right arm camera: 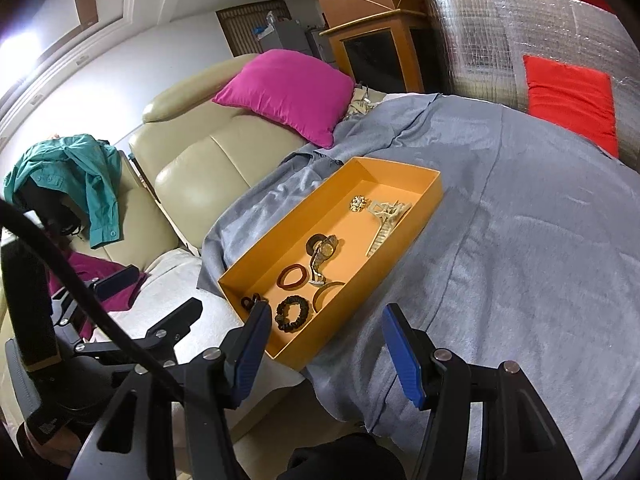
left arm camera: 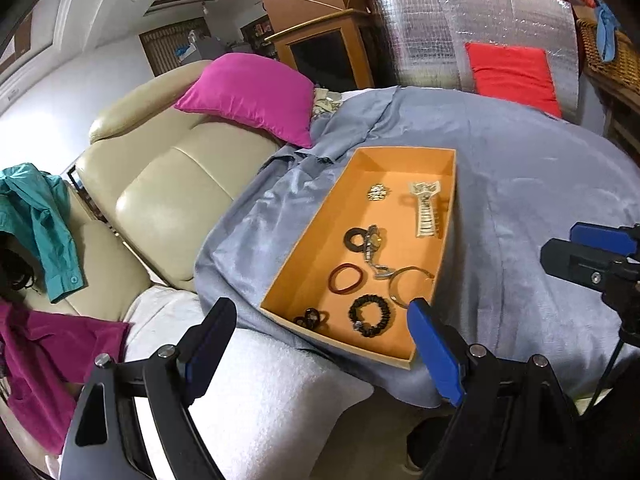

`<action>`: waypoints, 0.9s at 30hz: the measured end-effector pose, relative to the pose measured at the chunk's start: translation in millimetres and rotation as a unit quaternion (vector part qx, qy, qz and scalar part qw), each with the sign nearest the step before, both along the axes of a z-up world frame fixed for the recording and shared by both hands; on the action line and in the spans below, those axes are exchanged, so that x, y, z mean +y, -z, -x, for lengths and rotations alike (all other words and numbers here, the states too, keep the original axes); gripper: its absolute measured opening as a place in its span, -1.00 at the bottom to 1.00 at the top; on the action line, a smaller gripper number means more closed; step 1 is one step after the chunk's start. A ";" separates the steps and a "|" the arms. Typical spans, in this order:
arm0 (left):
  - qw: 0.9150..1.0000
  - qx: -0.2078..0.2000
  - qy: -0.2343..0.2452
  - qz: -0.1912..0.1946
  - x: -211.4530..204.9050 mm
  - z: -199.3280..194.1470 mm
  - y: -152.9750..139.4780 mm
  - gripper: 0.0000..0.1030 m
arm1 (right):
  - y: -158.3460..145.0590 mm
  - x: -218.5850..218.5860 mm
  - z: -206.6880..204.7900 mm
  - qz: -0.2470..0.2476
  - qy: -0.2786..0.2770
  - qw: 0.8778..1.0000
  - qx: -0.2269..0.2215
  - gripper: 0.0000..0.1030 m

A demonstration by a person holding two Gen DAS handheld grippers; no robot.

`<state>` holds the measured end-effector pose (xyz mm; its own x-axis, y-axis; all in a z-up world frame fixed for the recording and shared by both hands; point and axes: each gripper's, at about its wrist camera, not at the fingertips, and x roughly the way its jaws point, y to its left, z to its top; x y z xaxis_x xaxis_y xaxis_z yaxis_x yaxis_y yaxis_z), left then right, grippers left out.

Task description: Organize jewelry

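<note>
The orange tray (left arm camera: 404,168) lay on the blue-draped bed (left arm camera: 540,200), long axis running away from both claws. The left claw (left arm camera: 320,332) hung wide open and empty just short of its near end, nearer than the right claw (right arm camera: 324,332), also open and empty. A pale hair clip (left arm camera: 425,210), probably, pointed lengthwise along the tray.

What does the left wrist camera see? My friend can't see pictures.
An orange tray on a blue-grey blanket holds hair ties, a watch, a bangle and a pale hair claw. The left gripper is open and empty, its fingers near the tray's closest end.
</note>
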<state>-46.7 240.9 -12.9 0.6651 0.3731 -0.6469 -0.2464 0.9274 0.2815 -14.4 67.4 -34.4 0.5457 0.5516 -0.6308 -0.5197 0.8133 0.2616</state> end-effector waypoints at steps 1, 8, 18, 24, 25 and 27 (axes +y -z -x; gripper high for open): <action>1.000 0.001 -0.007 -0.007 2.1 -0.2 1.2 0.70 | 0.4 1.3 0.3 0.002 0.001 1.000 0.000 0.18; 0.999 -0.004 -0.034 -0.024 10.8 7.1 1.0 0.70 | -0.4 9.2 5.6 0.017 0.010 1.000 -0.008 0.18; 0.997 -0.033 -0.065 -0.032 17.7 25.0 -17.4 0.70 | -10.8 15.2 17.4 0.029 0.021 0.999 -0.018 0.20; 0.997 -0.044 -0.065 -0.027 16.6 34.1 -29.5 0.70 | -17.7 18.0 28.6 0.033 0.028 0.999 -0.024 0.20; 0.996 -0.048 -0.066 -0.029 16.2 36.2 -32.2 0.70 | -18.7 18.4 30.2 0.034 0.029 0.999 -0.024 0.20; 0.995 -0.055 -0.068 -0.035 15.3 40.9 -37.8 0.70 | -20.9 18.5 33.8 0.034 0.029 0.999 -0.025 0.20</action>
